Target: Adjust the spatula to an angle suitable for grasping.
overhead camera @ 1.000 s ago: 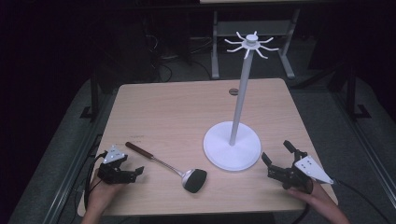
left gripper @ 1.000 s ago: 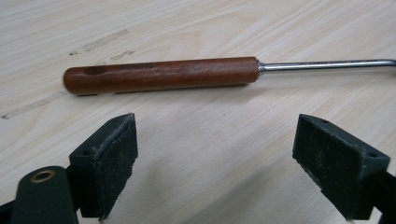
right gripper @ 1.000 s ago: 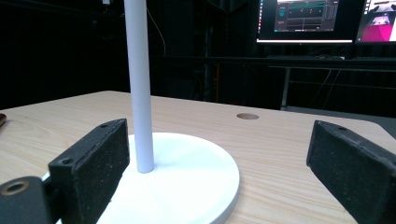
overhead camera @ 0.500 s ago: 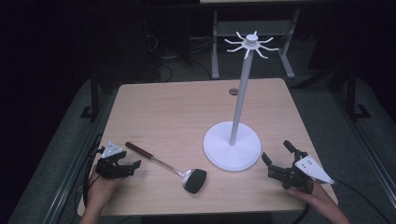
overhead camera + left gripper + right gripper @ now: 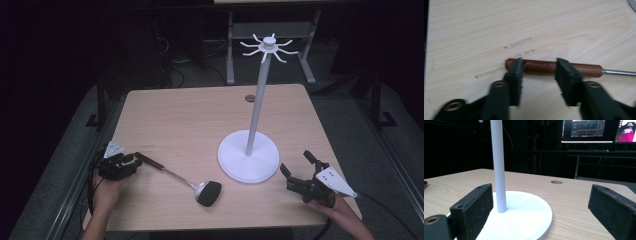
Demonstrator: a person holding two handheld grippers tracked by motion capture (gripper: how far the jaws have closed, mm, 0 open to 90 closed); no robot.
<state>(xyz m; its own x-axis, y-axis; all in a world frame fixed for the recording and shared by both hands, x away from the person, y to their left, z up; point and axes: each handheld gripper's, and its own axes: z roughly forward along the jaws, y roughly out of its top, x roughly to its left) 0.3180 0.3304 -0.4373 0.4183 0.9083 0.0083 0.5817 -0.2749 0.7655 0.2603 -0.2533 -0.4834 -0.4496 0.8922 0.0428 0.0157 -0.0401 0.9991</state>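
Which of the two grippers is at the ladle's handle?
The left gripper: its open jaws sit at the ladle's brown wooden handle. The right gripper stands open too, but by the white stand's base, away from the ladle.

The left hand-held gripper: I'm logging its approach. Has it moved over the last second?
Yes. The left hand-held gripper has drawn back slightly toward the table's left edge, away from the white stand, its open jaws now at the ladle's wooden handle.
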